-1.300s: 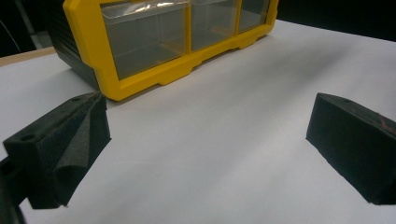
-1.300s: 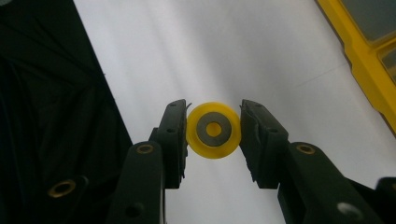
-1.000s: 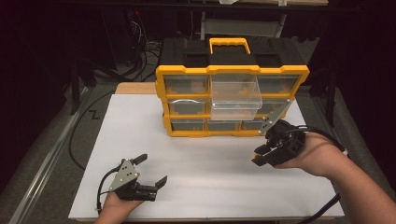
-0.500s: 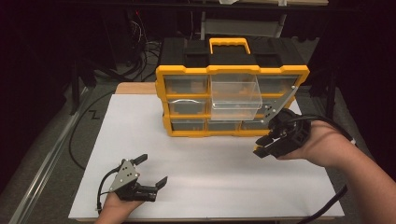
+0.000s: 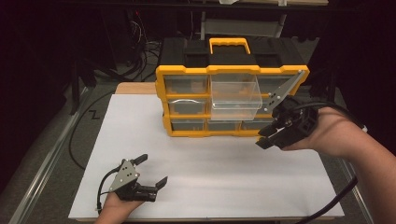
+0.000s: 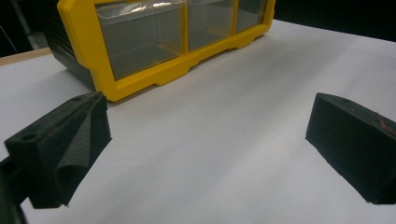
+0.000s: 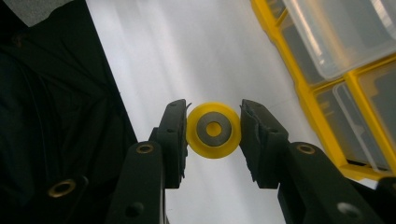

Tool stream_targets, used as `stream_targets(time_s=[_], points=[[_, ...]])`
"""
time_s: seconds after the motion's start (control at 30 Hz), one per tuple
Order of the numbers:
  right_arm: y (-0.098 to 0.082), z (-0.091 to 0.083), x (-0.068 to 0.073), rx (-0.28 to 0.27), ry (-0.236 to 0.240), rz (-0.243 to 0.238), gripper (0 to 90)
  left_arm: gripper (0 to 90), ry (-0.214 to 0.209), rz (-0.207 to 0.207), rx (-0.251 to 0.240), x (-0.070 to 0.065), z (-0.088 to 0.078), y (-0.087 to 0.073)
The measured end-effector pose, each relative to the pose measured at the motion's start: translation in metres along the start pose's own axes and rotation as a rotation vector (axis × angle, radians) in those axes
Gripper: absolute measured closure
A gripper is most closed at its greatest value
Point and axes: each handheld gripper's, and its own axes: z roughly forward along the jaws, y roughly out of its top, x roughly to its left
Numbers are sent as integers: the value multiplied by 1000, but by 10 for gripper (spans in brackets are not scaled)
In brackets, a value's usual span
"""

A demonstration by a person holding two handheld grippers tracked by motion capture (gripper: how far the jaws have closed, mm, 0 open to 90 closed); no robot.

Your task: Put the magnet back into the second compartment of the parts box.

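A yellow disc [image 7: 211, 150] with a grey metal ring at its centre sits between the two black pads of my right gripper [image 7: 213, 131], which is shut on it. In the high view my right gripper [image 5: 267, 138] hangs above the white sheet, just right of the yellow and black drawer cabinet [image 5: 186, 70]. A clear drawer [image 5: 236, 95] in the cabinet's top middle stands pulled out. My left gripper [image 5: 152, 170] rests low at the sheet's front left, open and with nothing between its pads [image 6: 70, 144]. The cabinet's bottom drawers [image 6: 140, 42] lie ahead of it.
The white sheet [image 5: 215, 186] covers most of the table, with a wooden edge [image 5: 135, 87] behind it. Black cables [image 5: 79, 140] trail along the floor at the left. A cable [image 5: 336, 200] runs from my right gripper past the table's right front corner.
My right hand has risen with the yellow disc and now sits higher beside the cabinet's right end. The left gripper has stayed where it was.
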Motion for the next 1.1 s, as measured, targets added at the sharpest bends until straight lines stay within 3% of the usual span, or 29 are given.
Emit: stream_targets(time_s=[0.8, 1.1], points=[[44, -36, -9, -7, -27, -10, 641, 10, 1, 5, -4, 0, -2, 0], [56, -41, -14, -5, -35, 0, 641, 10, 2, 7, -6, -1, -3, 0]])
